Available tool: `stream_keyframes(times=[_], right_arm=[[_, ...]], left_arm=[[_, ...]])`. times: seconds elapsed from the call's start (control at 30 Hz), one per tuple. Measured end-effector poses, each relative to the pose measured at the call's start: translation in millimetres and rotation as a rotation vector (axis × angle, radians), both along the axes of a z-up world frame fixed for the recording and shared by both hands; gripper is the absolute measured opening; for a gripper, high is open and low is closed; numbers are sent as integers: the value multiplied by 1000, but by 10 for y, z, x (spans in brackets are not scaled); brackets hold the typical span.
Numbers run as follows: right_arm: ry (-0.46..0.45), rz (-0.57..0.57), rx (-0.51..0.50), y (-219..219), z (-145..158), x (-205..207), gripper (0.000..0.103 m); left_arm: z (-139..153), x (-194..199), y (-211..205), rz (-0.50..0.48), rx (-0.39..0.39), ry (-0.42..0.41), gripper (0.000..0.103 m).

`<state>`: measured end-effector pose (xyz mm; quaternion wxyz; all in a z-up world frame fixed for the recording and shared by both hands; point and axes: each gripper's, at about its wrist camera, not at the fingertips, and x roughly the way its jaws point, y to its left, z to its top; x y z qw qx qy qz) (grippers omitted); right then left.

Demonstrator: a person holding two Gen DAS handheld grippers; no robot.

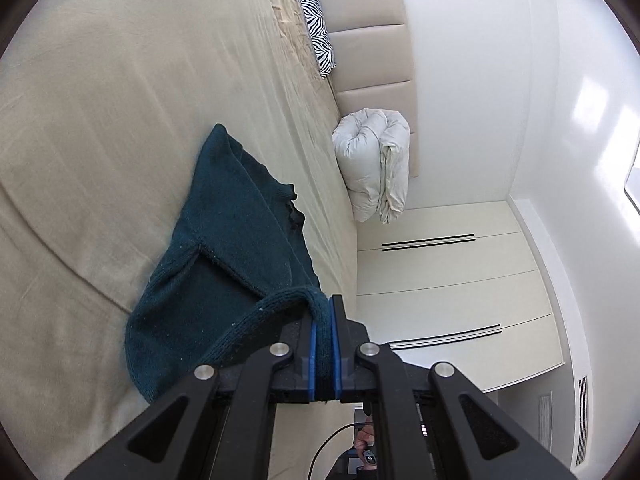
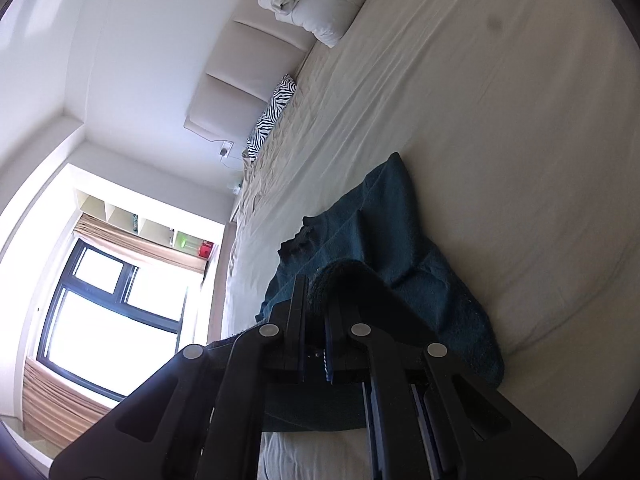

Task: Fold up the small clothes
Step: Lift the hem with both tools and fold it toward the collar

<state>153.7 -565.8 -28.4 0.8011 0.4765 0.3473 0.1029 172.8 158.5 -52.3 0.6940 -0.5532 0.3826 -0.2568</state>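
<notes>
A dark teal knitted sweater (image 1: pixel 224 248) lies partly lifted on the beige bed sheet (image 1: pixel 120 100). My left gripper (image 1: pixel 325 312) is shut on a thick knitted edge of it, the fabric pinched between the blue pads. In the right wrist view the same sweater (image 2: pixel 400 248) trails away over the sheet (image 2: pixel 500 140), and my right gripper (image 2: pixel 318 292) is shut on another bunched edge of it. The cloth hangs stretched from both grippers down to the bed. Its neck opening (image 2: pixel 298 240) faces away from me.
A rolled white duvet (image 1: pixel 374 164) and a zebra-print pillow (image 1: pixel 318 28) lie at the padded headboard (image 1: pixel 372 60). White wardrobe doors (image 1: pixel 448 280) stand beside the bed. A window (image 2: pixel 108 308) with curtains is on the other side. A person's hand (image 1: pixel 366 440) shows below the left gripper.
</notes>
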Motion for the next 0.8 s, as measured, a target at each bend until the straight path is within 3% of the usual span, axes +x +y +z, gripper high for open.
stream_keyframes(times=[0.33,0.6,0.8], right_arm=[[66,-11,-85,31,-337,1117,5],[122,-43,-91,37,-746,1691,6],[191,-65,-98,-22,-1068,2101,7]], left_arm=[[-185,947,-26,43,48,30,7],[-487,1529,-71,56,84,72,7],[-709,1780,-103,59,172,105,11]])
